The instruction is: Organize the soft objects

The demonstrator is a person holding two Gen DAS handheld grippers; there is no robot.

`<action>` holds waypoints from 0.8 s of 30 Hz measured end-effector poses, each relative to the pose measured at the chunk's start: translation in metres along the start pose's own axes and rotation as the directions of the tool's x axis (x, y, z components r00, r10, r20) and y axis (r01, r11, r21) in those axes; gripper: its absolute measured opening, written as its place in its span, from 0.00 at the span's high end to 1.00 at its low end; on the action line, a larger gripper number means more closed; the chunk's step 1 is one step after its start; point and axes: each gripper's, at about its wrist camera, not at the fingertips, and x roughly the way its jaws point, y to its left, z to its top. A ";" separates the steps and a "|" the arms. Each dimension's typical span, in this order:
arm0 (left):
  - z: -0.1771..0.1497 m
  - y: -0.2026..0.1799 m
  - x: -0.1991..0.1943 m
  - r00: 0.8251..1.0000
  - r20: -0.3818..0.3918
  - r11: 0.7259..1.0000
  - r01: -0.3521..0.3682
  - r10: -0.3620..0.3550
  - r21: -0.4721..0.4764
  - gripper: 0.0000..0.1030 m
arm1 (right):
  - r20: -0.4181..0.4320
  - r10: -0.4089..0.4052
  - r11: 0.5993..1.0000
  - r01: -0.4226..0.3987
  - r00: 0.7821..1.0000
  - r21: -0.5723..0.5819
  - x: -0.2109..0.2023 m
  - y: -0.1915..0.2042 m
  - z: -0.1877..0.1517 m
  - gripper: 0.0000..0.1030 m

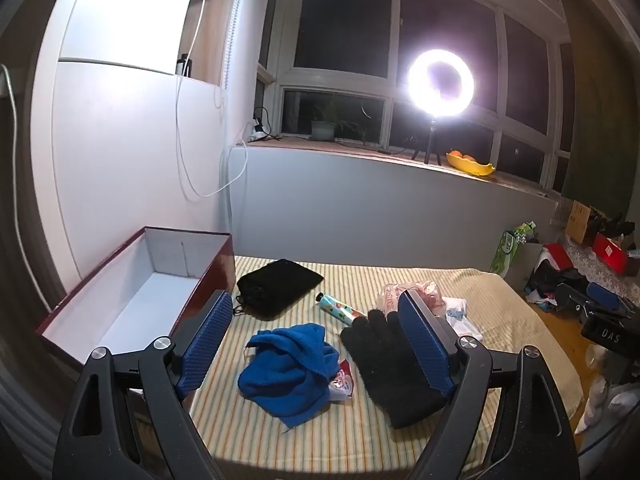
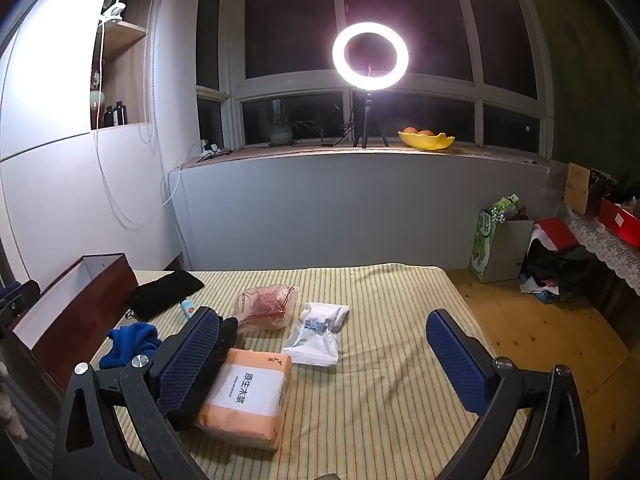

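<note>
Left gripper (image 1: pixel 312 344) is hovering over the striped cloth (image 1: pixel 360 440), jaws spread wide, gripping nothing. The towel (image 1: pixel 286 372) is lying bunched between its pads, below them; the glove (image 1: pixel 390 372) is lying flat just right of it, partly behind the right pad. Box (image 1: pixel 132 292) is standing open at the left edge, white inside.

Right gripper (image 2: pixel 328 354) is likewise wide open and empty, hanging above the tissue pack (image 2: pixel 246 400).

Judgement: the towel is looking light, limp and grippy; a pinch on its raised central fold should be lifting the whole bunch, though loose corners are likely trailing. The glove is flat and thin; taking it at the cuff or pinching mid-palm seems best. The tissue pack is squashy with slick film; clamping across its short sides is advisable.
</note>
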 end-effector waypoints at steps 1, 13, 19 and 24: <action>0.000 0.000 0.000 1.000 0.000 1.000 0.001 -0.001 0.000 0.18 | 0.000 0.000 1.000 0.000 1.000 -0.003 0.000 0.000 0.000 0.00; -0.001 -0.002 0.000 1.000 0.000 1.000 0.003 -0.003 0.001 0.18 | -0.001 -0.002 1.000 0.002 1.000 -0.014 0.000 0.004 0.002 0.00; -0.003 -0.002 0.001 1.000 -0.004 1.000 0.006 -0.006 0.001 0.18 | -0.007 0.004 1.000 -0.004 1.000 -0.008 0.003 0.007 -0.002 0.00; -0.003 -0.002 0.002 1.000 -0.005 1.000 0.008 -0.008 0.001 0.18 | -0.013 0.006 1.000 -0.006 1.000 -0.009 0.005 0.007 -0.003 0.00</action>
